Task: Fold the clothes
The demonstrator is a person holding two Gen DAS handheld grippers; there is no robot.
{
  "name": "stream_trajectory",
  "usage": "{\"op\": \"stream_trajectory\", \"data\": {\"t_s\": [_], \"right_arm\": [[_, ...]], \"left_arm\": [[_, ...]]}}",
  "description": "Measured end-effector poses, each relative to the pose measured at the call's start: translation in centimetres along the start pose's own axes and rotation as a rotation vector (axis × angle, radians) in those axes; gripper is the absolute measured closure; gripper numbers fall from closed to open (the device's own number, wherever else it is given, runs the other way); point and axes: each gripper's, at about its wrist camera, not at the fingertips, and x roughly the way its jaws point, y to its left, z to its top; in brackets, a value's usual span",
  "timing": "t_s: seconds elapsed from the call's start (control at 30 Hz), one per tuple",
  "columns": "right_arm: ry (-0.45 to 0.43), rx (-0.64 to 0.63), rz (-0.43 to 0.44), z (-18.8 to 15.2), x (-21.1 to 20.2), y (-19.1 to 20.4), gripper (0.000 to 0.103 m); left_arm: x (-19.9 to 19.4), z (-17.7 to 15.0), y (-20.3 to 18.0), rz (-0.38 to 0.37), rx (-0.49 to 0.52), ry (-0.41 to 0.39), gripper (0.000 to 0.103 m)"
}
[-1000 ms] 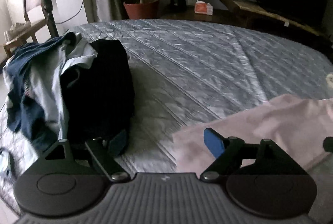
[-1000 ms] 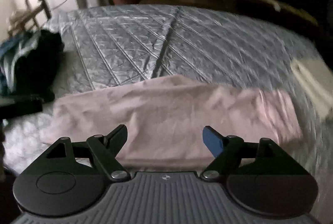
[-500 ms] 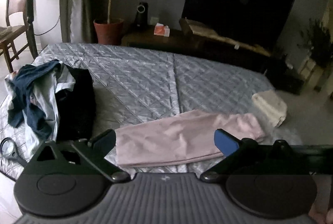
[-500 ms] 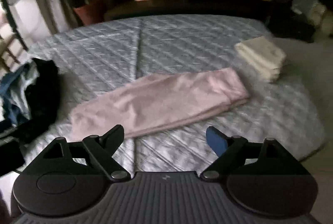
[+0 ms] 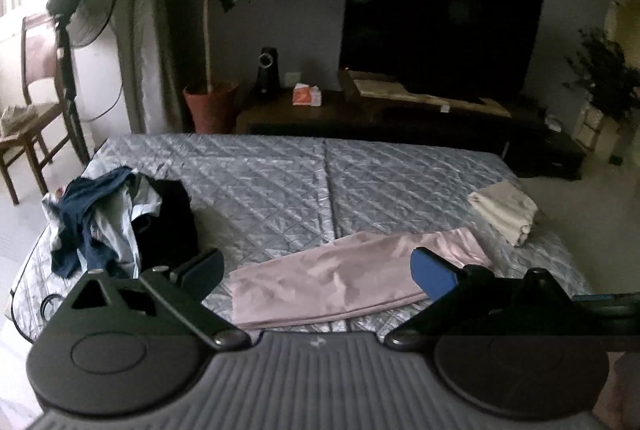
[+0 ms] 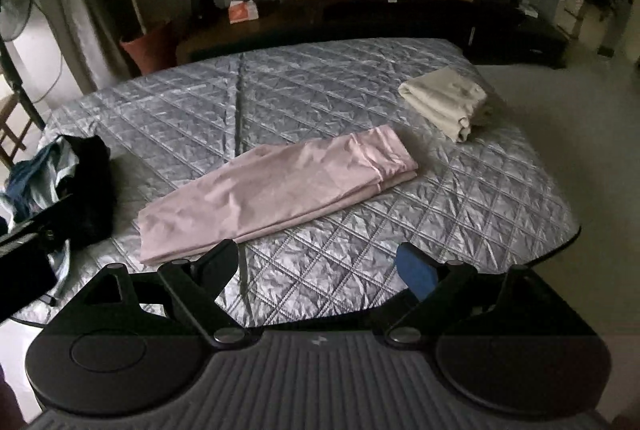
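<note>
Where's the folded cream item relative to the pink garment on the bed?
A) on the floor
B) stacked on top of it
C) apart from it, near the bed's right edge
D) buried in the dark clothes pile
C: the folded cream item lies clear of the pink garment, by the right edge of the bed.

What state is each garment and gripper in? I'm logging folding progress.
pink garment: folded lengthwise, flat on the bed.
cream garment: folded, near the bed's edge.
clothes pile: unfolded heap.
left gripper: open, empty; jaws just opened.
right gripper: open, empty.
</note>
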Motion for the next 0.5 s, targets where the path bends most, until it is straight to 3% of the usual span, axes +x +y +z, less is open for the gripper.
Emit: {"op": "stream_trajectory", "data": {"t_s": [0.5], "right_arm": [[-0.052,0.043,-0.054,-1.6,-3.9,-2.1,0.013]], "left_arm": [[-2.1,-0.1,-2.8,-0.058,0.056,-0.054,0.005]]}}
